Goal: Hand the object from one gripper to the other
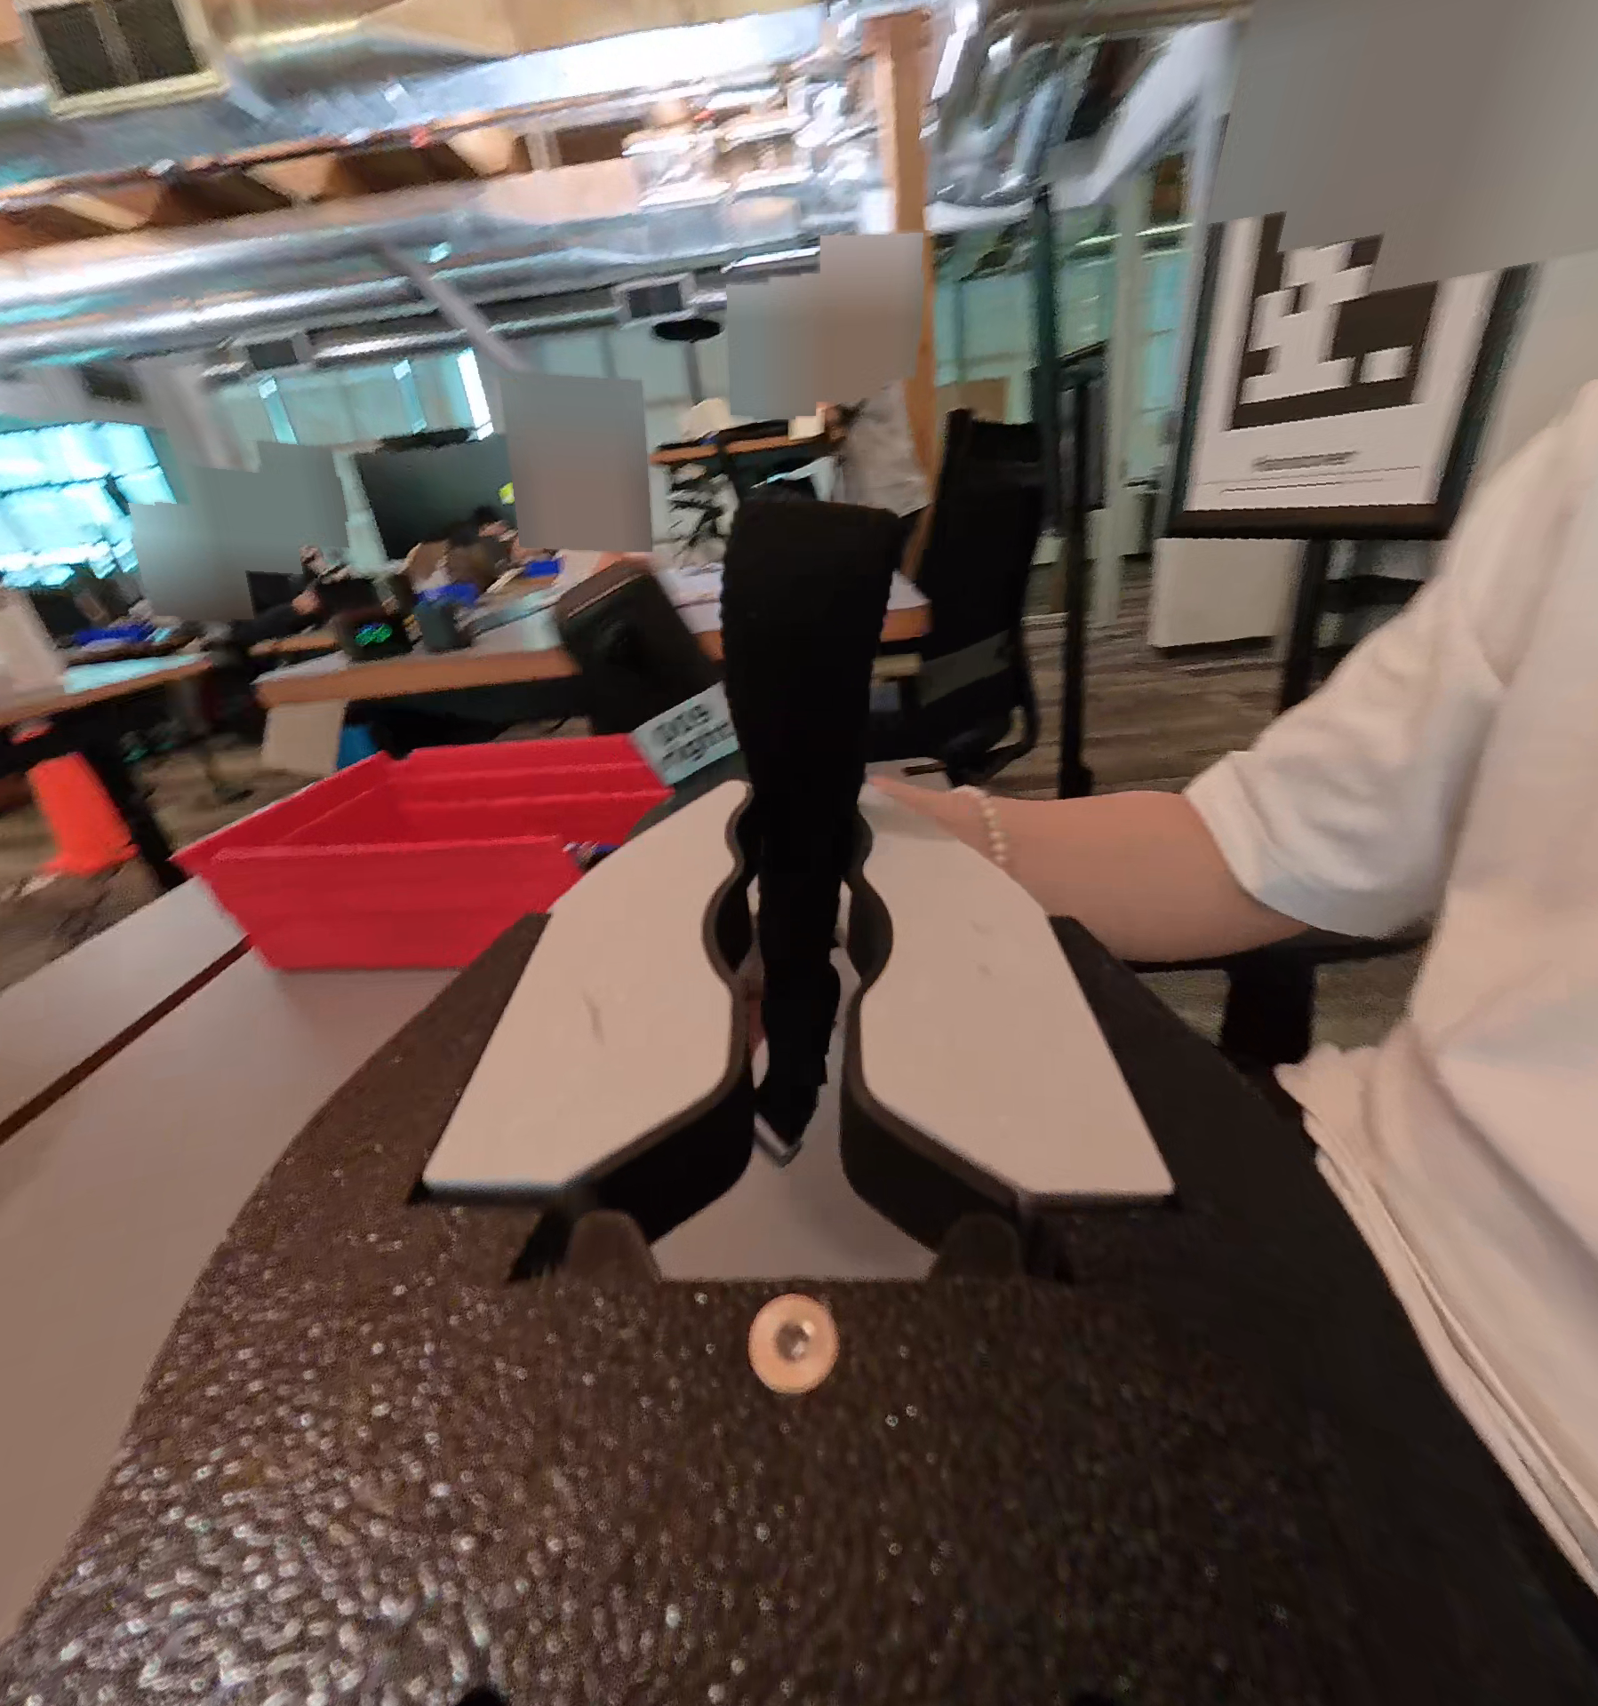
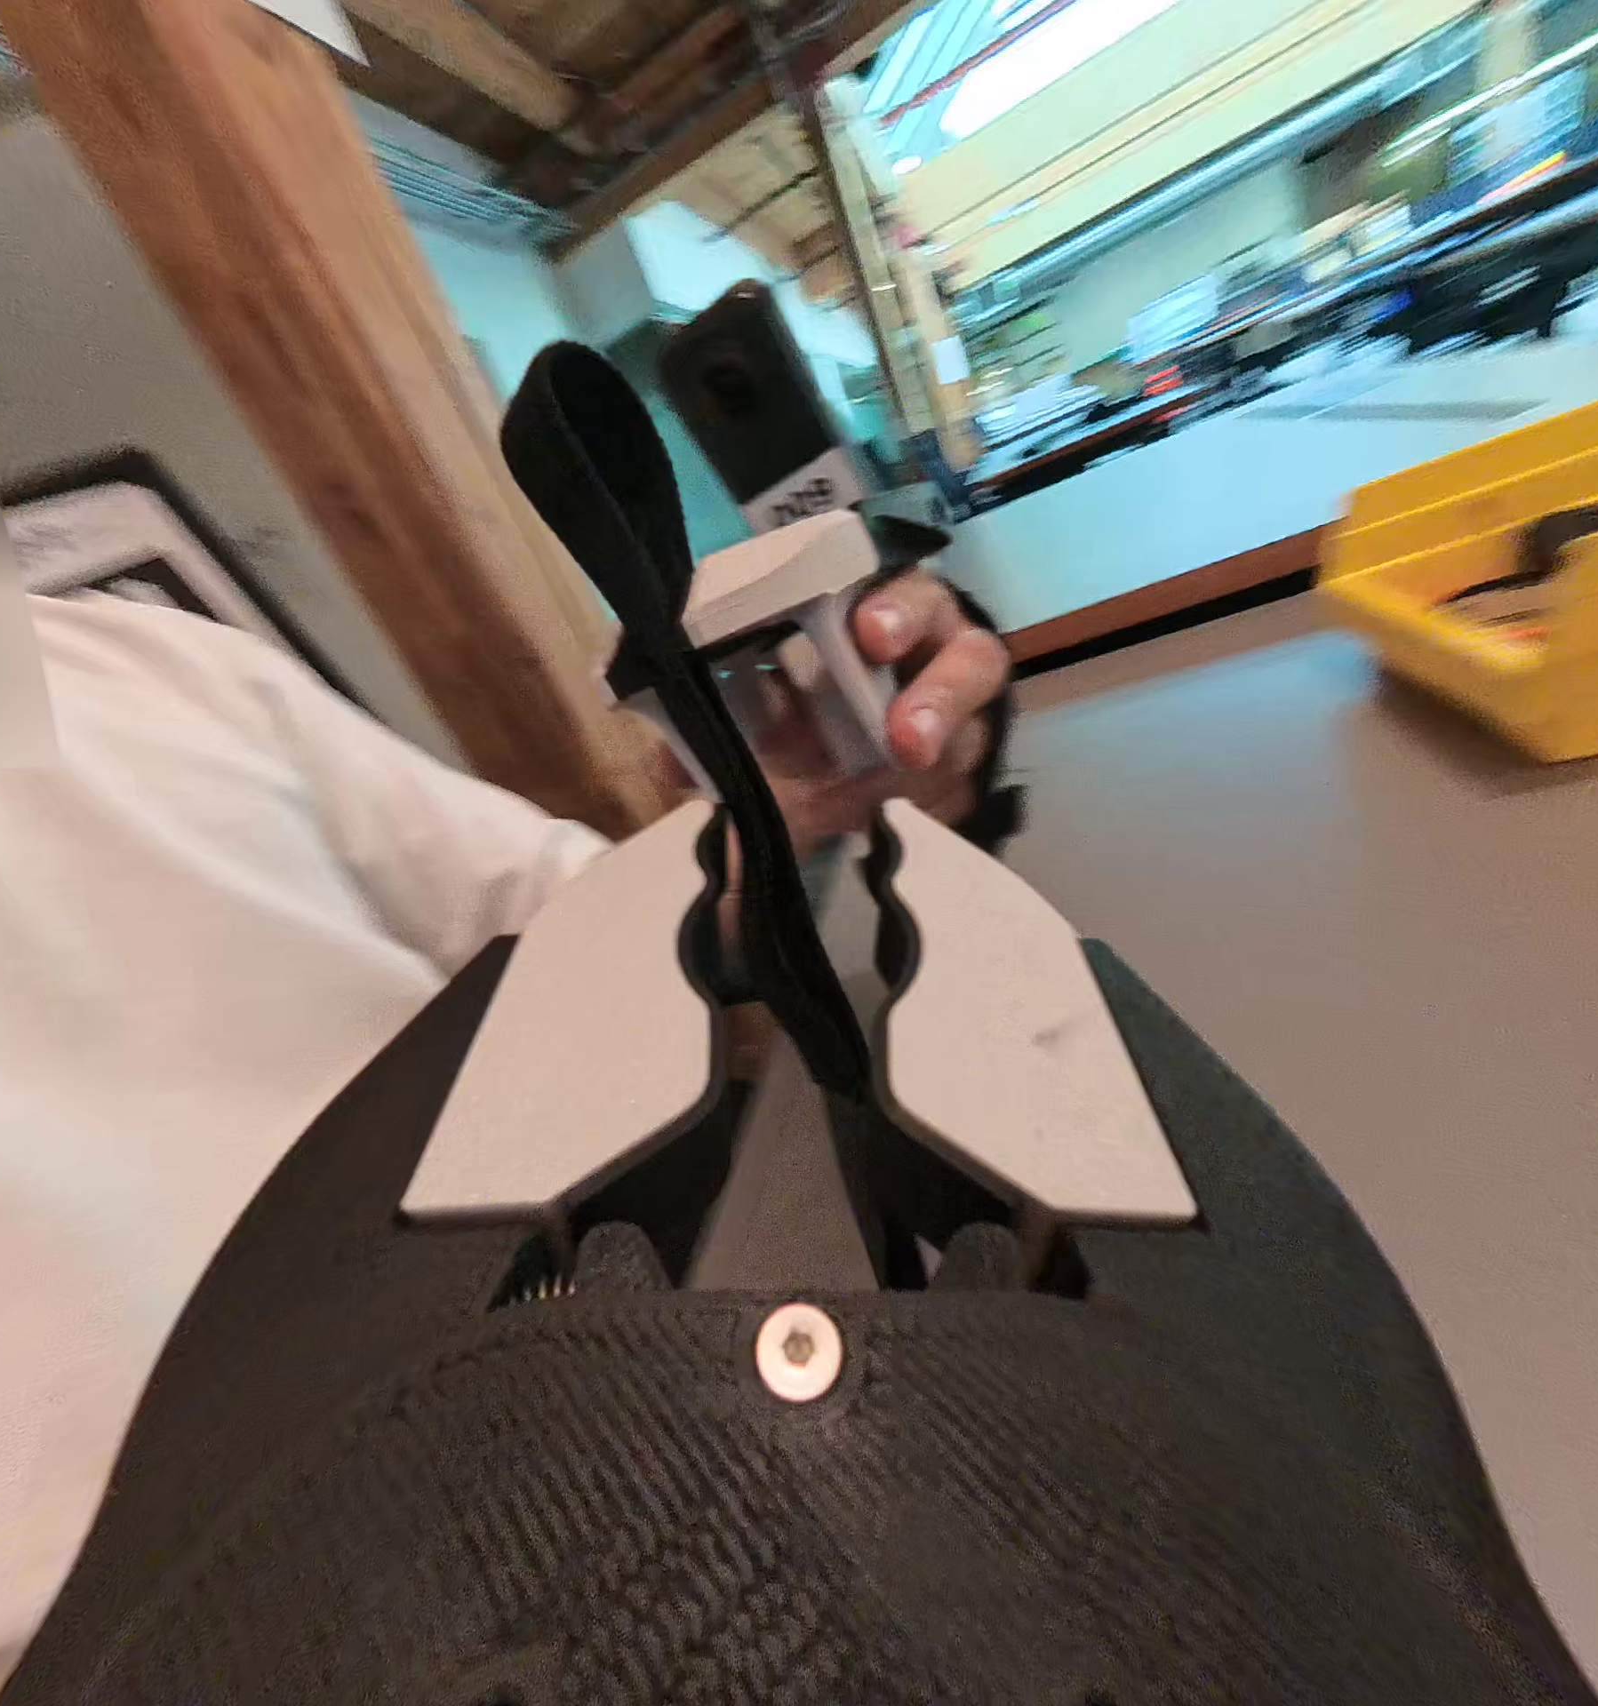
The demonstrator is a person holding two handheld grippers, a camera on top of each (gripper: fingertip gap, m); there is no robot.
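Observation:
A black strap (image 1: 809,665) stands upright between the fingers of my left gripper (image 1: 800,812), which is shut on it; a small metal end shows low in the jaws. In the right wrist view the same strap (image 2: 592,462) forms a loop at the top and runs down between the fingers of my right gripper (image 2: 795,822). Those fingers stand apart around it, with a gap at the tips; its lower end rests against the right-hand finger. The left gripper (image 2: 777,572), held in a hand, is just beyond. The right gripper is hidden in the left wrist view.
A red bin (image 1: 407,849) sits on the grey table (image 1: 84,1108) ahead left. A yellow bin (image 2: 1516,591) sits on the table at the right. The person's white shirt (image 1: 1469,831) and forearm (image 1: 1100,859) are close. A wooden post (image 2: 269,323) stands behind. My hands' fingertips stand some 4 centimetres from each other.

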